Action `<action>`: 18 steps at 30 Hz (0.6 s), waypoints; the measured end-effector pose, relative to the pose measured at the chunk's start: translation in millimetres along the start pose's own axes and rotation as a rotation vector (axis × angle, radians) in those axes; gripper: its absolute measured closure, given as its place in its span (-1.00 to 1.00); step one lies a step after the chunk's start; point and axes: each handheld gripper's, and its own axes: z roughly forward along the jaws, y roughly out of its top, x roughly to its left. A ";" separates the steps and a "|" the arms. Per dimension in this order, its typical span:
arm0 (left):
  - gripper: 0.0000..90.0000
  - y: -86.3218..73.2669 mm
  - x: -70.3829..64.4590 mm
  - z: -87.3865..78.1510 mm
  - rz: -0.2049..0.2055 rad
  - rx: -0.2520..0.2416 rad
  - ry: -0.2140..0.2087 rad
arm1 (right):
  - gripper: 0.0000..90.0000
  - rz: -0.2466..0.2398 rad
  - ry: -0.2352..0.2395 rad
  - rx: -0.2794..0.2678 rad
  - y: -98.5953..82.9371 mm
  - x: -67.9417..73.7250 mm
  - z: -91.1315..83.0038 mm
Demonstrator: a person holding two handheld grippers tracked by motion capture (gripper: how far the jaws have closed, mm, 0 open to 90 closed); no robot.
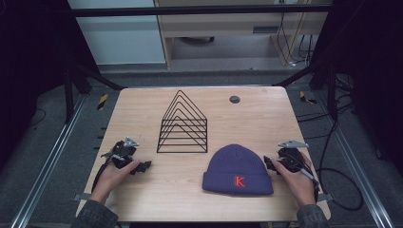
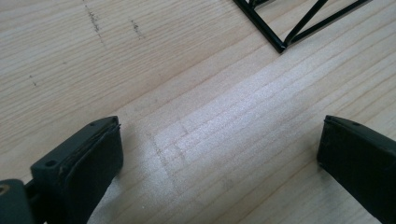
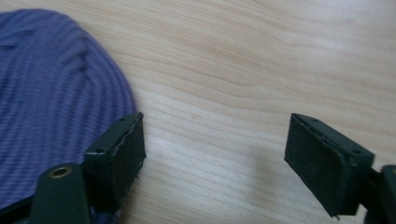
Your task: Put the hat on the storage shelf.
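A navy knit beanie (image 1: 237,170) with a red letter K on its cuff lies flat on the wooden table (image 1: 142,199), right of centre. A black wire rack (image 1: 183,124) of several triangular frames stands behind it, near the table's middle. My left gripper (image 1: 145,166) rests low at the left, just in front of the rack's left corner (image 2: 284,45), open over bare wood (image 2: 219,140). My right gripper (image 1: 267,164) sits at the beanie's right edge, open, its left jaw beside the knit fabric (image 3: 51,102) and bare wood between the jaws.
A small dark round grommet (image 1: 234,99) sits in the table near its far edge. Black frame bars and cables surround the table on the floor. Bare wood lies along the front of the table between the two hands.
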 end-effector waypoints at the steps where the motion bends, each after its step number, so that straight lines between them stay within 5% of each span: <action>1: -1.00 0.0 0.1 -0.2 0.003 0.001 0.002 | -0.48 -0.010 0.010 0.005 3.3 2.4 -1.3; 11: -1.00 -0.1 -0.5 -0.3 0.000 0.003 0.002 | -0.18 -0.164 0.103 0.085 51.9 22.3 -5.6; 18: -1.00 0.1 -0.5 -0.2 0.000 0.003 0.001 | 0.04 -0.184 0.163 0.131 68.2 30.7 9.0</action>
